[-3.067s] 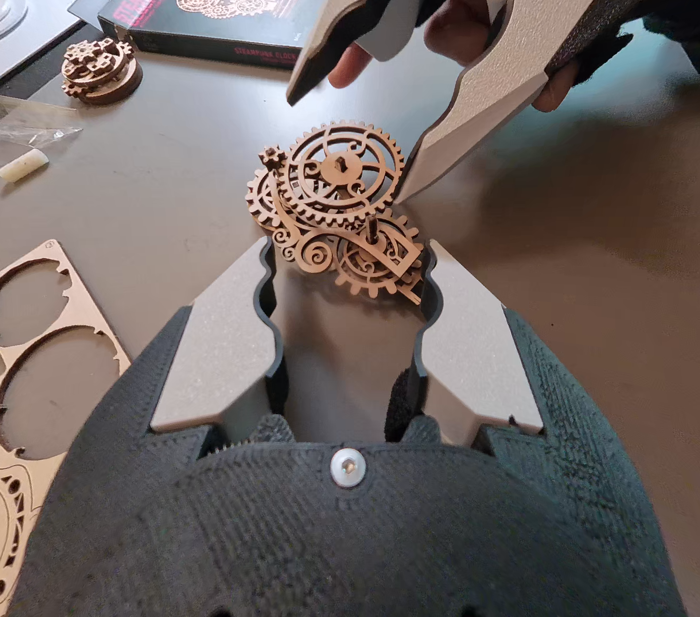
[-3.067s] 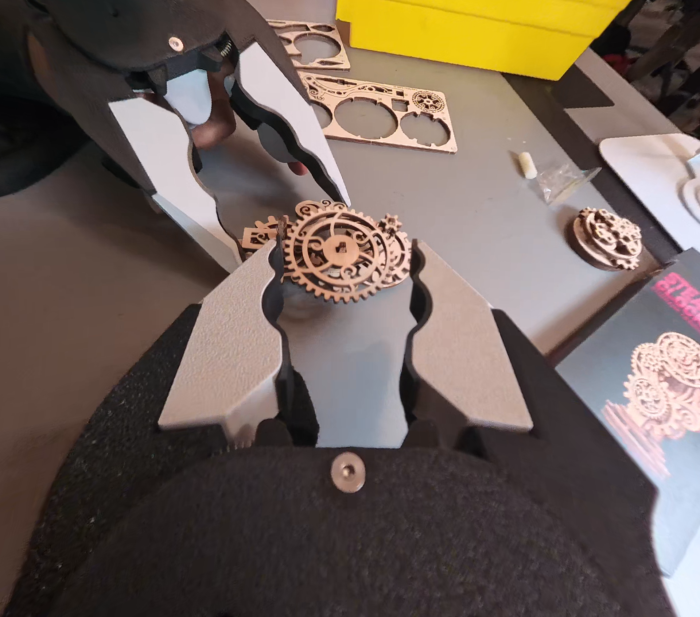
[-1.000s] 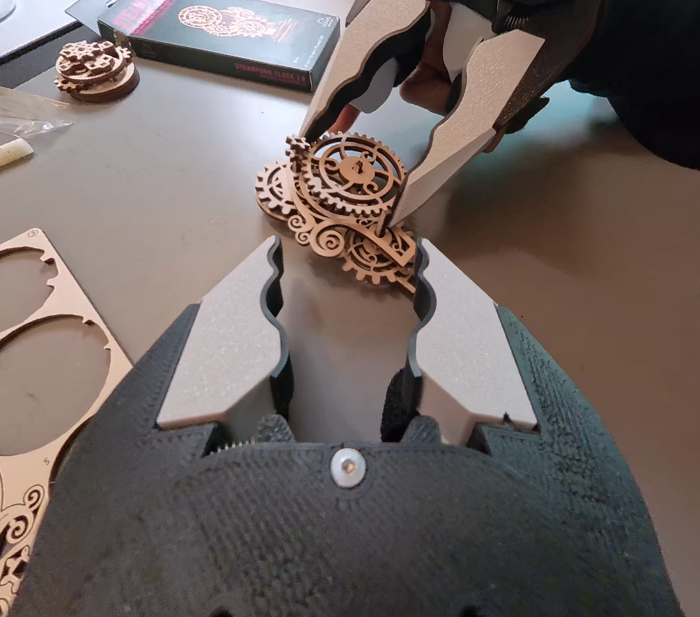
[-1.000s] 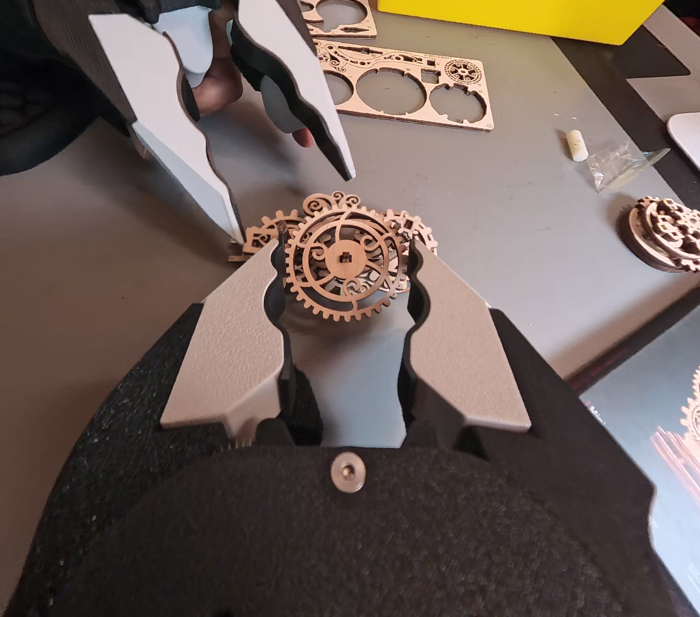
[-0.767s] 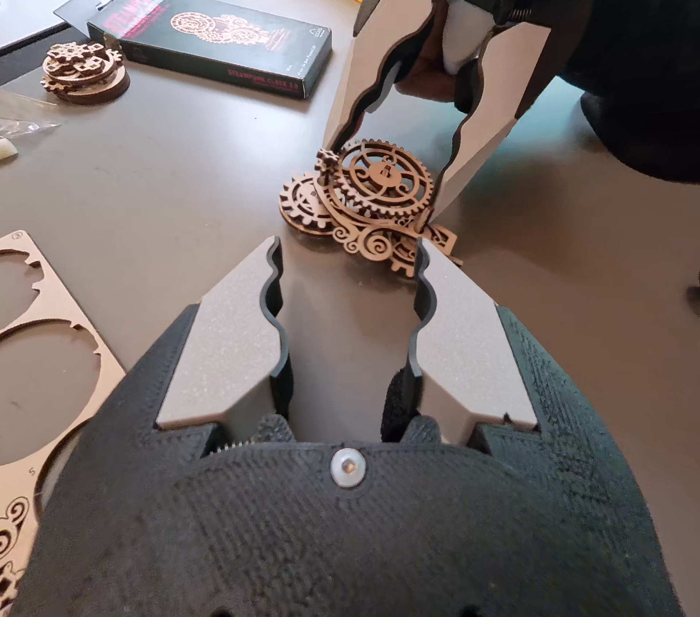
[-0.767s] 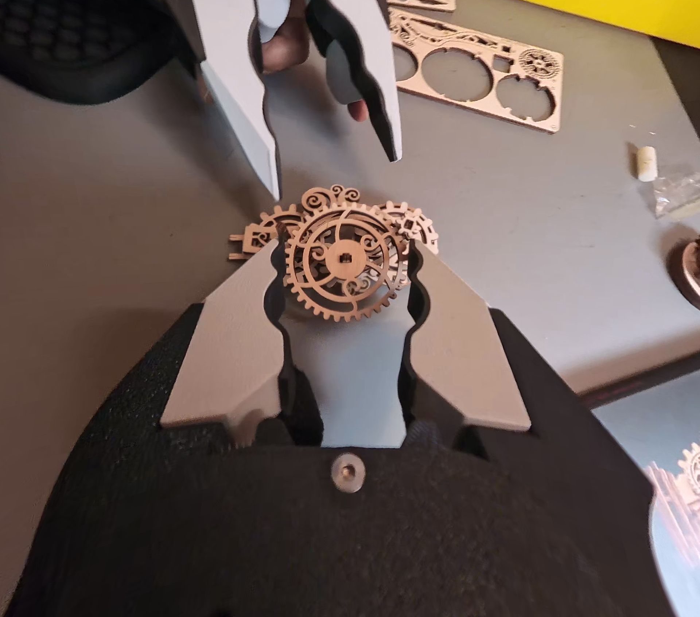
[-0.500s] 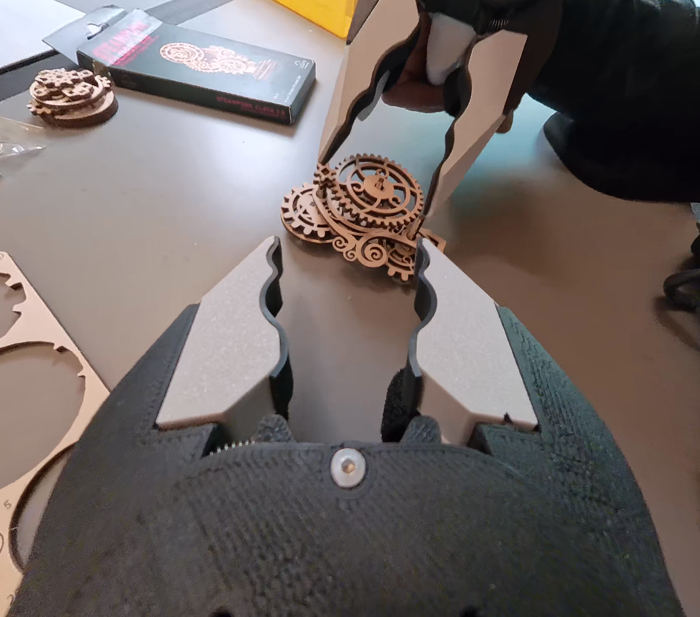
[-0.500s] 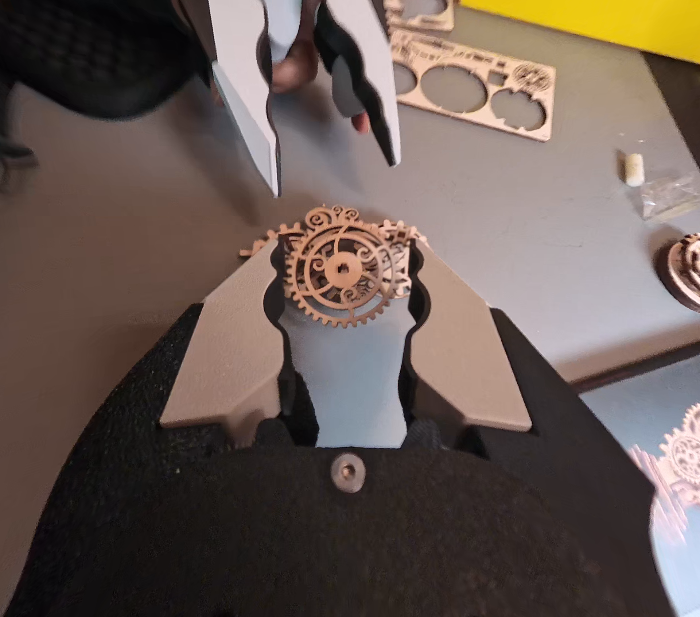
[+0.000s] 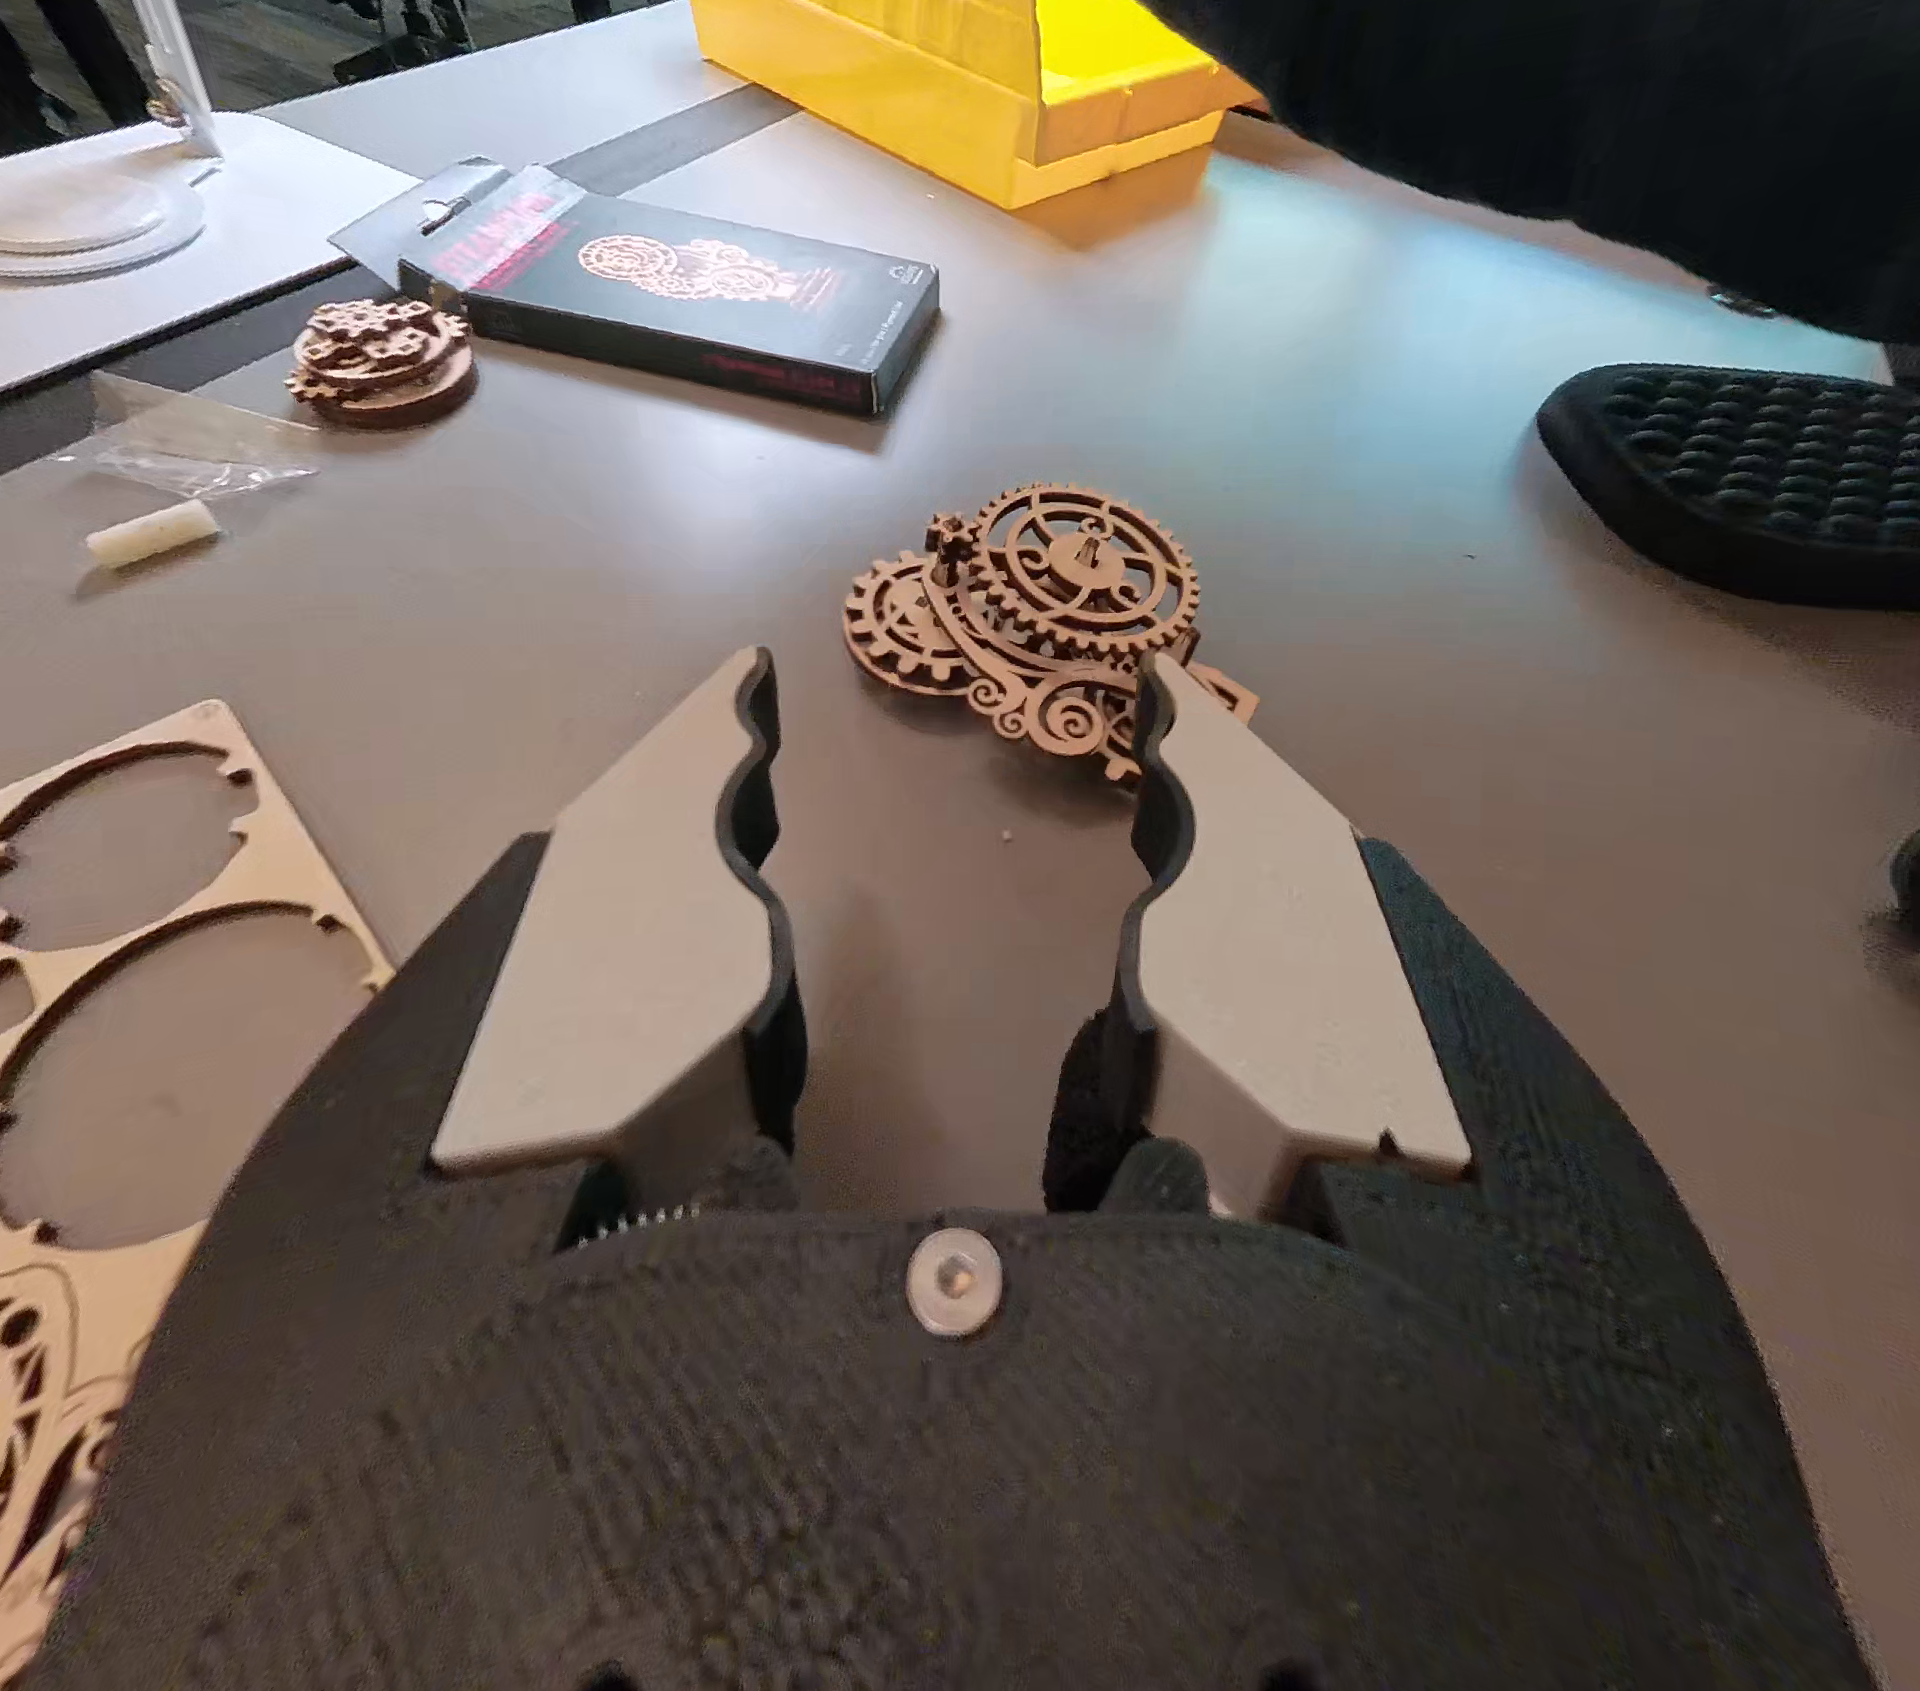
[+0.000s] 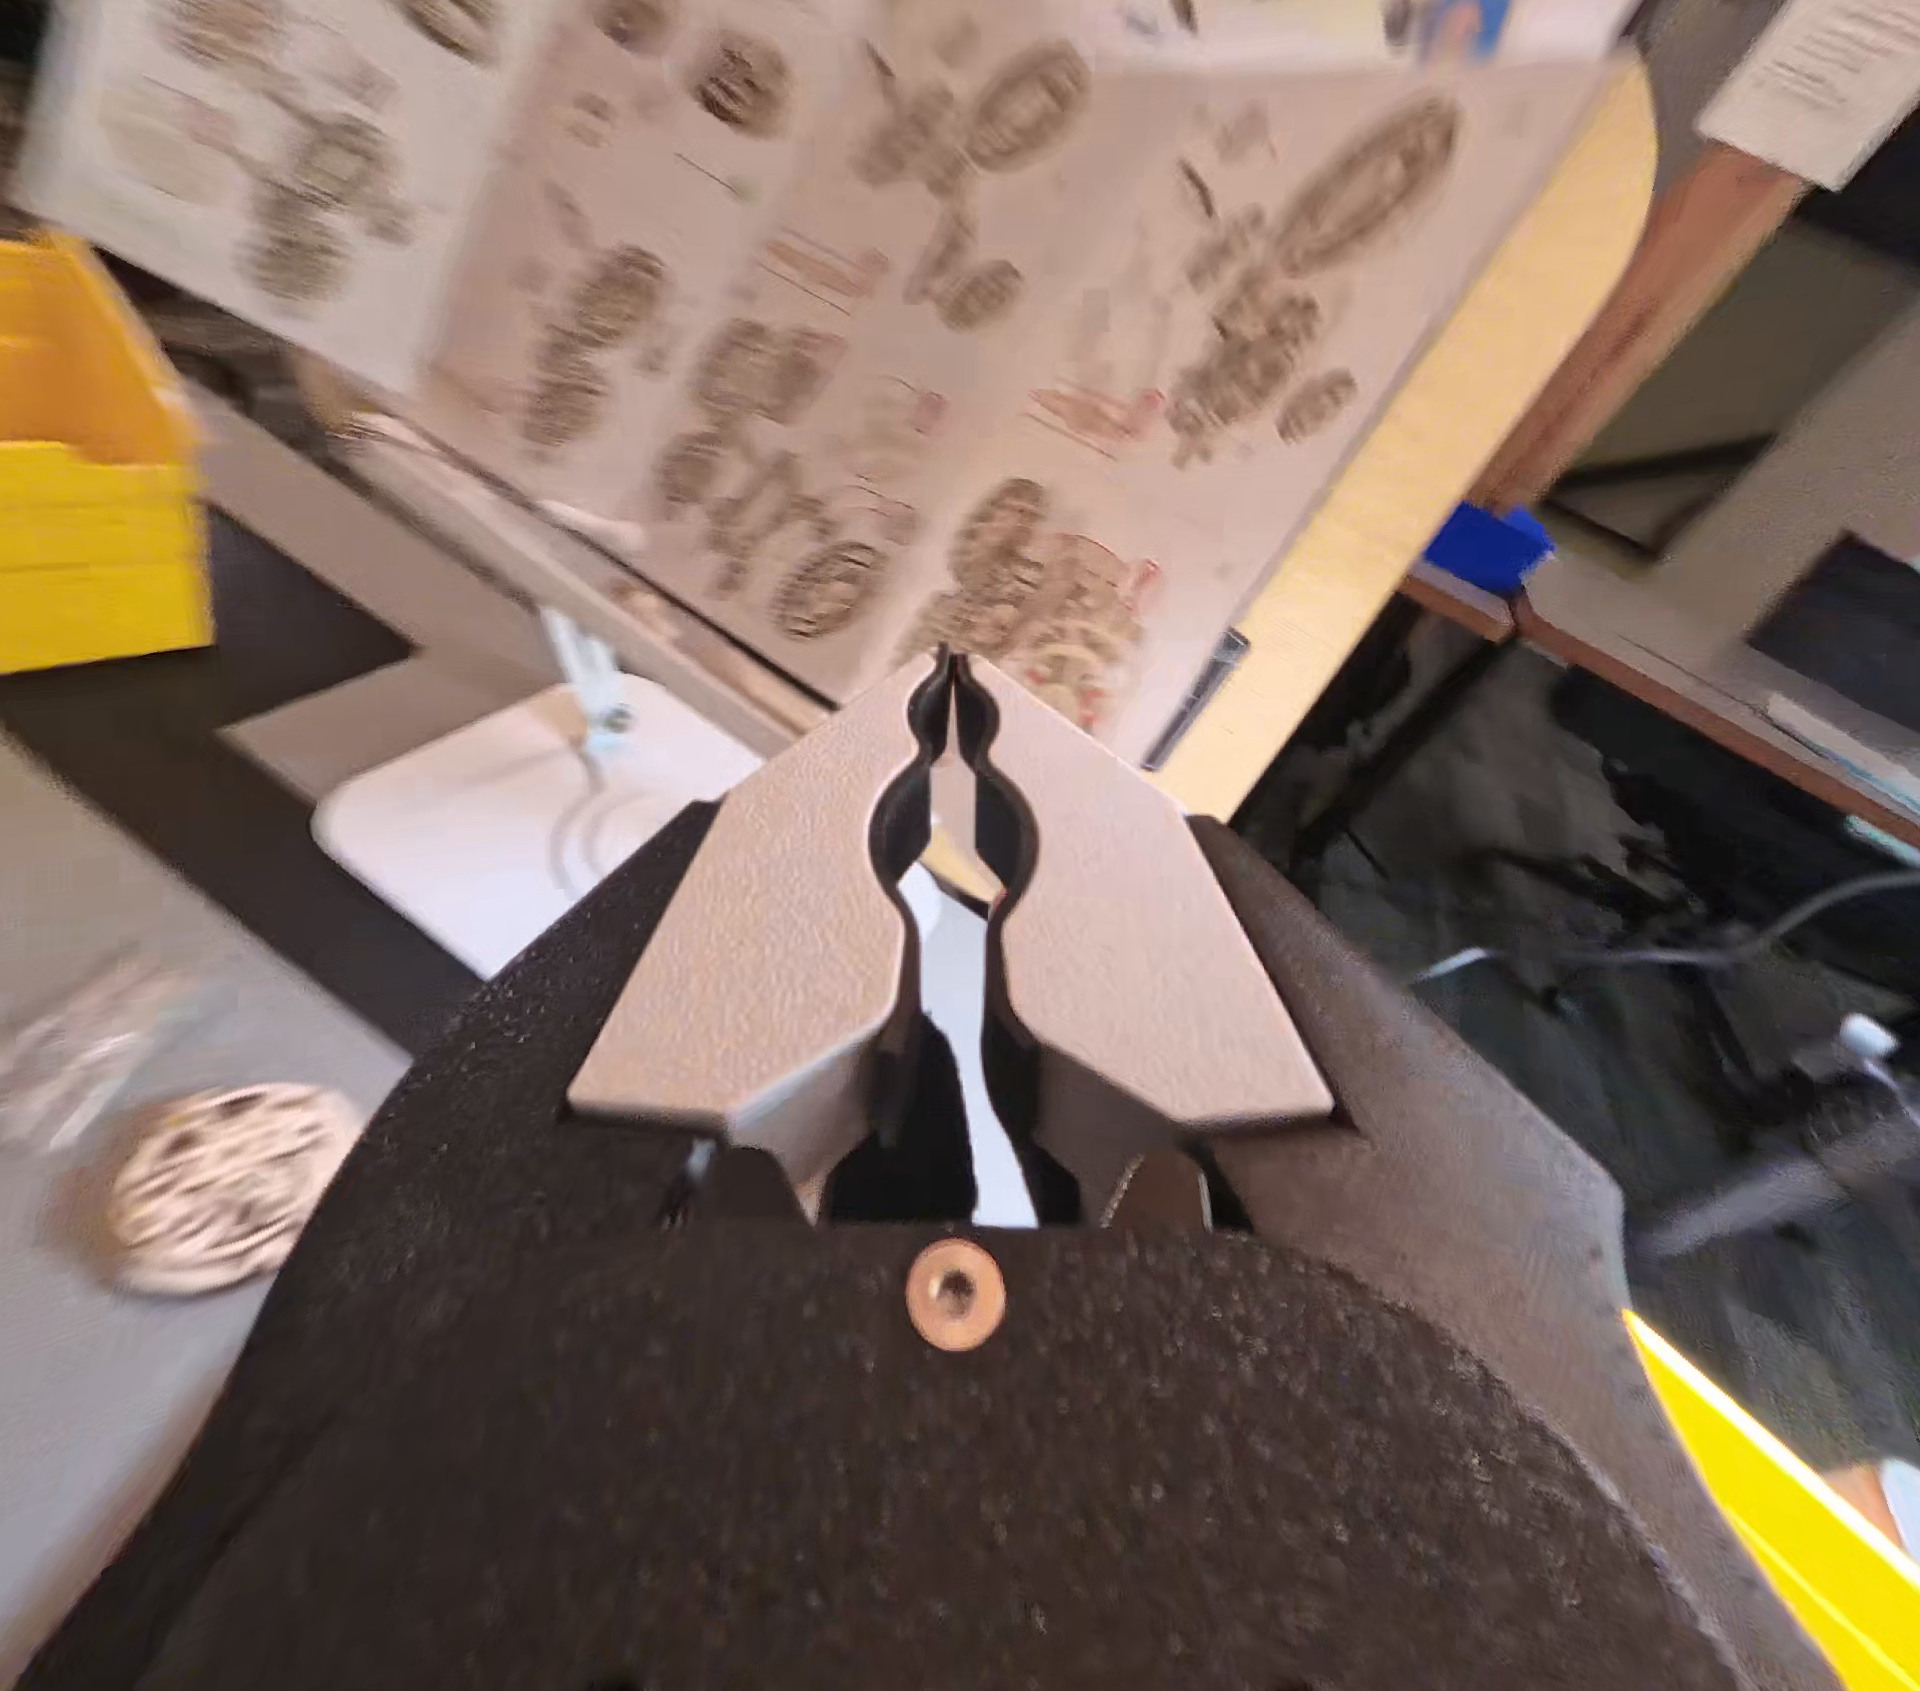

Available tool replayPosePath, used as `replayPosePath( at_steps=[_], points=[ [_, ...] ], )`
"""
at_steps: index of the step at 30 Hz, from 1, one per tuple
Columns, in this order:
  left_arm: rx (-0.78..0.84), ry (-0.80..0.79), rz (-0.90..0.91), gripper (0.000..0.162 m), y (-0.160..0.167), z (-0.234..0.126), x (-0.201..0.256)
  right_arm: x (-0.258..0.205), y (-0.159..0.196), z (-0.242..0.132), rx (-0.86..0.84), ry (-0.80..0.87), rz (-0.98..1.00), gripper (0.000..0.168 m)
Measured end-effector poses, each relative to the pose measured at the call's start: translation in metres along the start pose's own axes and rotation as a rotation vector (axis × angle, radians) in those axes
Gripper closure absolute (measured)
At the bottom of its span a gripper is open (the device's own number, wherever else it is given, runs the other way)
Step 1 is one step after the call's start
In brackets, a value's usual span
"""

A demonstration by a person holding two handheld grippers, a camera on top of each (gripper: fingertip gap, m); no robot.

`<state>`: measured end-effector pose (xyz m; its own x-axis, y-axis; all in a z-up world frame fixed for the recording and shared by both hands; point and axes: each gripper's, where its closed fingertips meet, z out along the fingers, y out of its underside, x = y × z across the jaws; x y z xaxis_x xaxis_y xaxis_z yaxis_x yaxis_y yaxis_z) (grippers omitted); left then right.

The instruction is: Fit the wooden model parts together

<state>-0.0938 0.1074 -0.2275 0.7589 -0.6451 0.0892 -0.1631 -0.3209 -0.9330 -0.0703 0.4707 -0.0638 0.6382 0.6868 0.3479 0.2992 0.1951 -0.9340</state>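
The left tongs (image 9: 951, 706) are wide apart and hold nothing, low over the grey worktop (image 9: 1299, 415). The wooden gear model (image 9: 1029, 613) lies flat on the worktop just past them, and its edge touches the right finger's tip. The right tongs (image 10: 951, 670) are closed together with nothing in them, pointing up at a blurry paper sheet (image 10: 831, 207) full of gear pictures.

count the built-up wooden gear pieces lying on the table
2. The larger gear assembly lies mid-table, just ahead of the open left hand-held gripper. A smaller round gear stack sits far left beside the black box. None seems hidden, though the table is only partly in view.
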Motion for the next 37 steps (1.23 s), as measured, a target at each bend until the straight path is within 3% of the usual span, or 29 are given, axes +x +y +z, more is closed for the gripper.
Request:
replayPosePath(
  at_steps=[5,19,37],
  points=[
    [0.011,-0.030,-0.030,0.097,0.002,-0.006,-0.010,0.028,0.040,0.027,-0.040,0.079,0.063,0.168],
    [-0.005,-0.053,-0.001,0.098,0.005,0.001,-0.012,0.032,0.042,0.026,0.137,0.102,0.222,0.168],
    [0.187,-0.272,0.093,0.098,-0.038,-0.008,-0.029,0.031,0.051,0.020,0.211,0.126,0.196,0.168]
  ],
)
